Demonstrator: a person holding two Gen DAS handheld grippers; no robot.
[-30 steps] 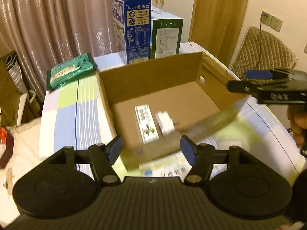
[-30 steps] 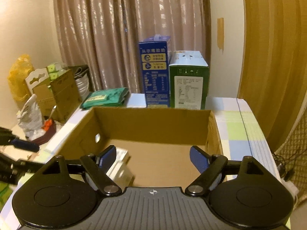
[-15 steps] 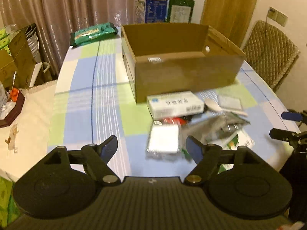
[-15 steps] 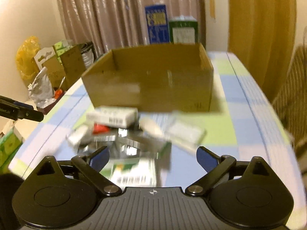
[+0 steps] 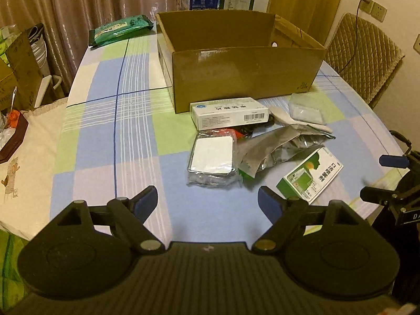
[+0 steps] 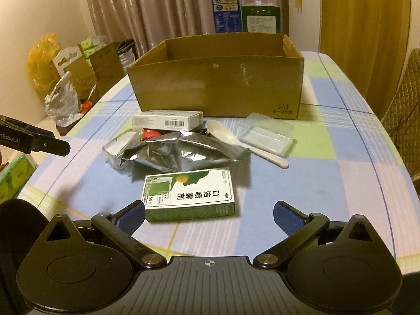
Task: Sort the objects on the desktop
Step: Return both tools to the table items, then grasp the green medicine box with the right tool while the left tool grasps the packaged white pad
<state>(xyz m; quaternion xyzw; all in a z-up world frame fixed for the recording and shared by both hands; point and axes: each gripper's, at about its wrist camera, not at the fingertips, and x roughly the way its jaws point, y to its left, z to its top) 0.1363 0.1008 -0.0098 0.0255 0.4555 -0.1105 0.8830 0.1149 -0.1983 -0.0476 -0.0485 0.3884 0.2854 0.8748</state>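
Note:
An open cardboard box (image 5: 244, 73) (image 6: 218, 89) stands on the checked tablecloth. In front of it lie a white medicine box (image 5: 229, 113) (image 6: 168, 120), a silver foil pouch (image 5: 283, 147) (image 6: 178, 152), a white packet in clear wrap (image 5: 212, 160), a green and white spray box (image 5: 309, 176) (image 6: 189, 197), a white spoon (image 6: 236, 141) and a clear plastic case (image 5: 305, 109) (image 6: 265, 137). My left gripper (image 5: 208, 204) is open and empty, near the clear-wrapped packet. My right gripper (image 6: 208, 216) is open and empty, just short of the green box.
A green packet (image 5: 120, 29) lies at the table's far left. Blue (image 6: 225, 9) and green (image 6: 261, 18) cartons stand behind the box. A quilted chair (image 5: 365, 55) is at the right. Cardboard boxes and bags (image 6: 78, 71) crowd the floor on the left.
Both grippers have pulled back from over the cardboard box to the table's near side. The loose items in front of the box have come into view.

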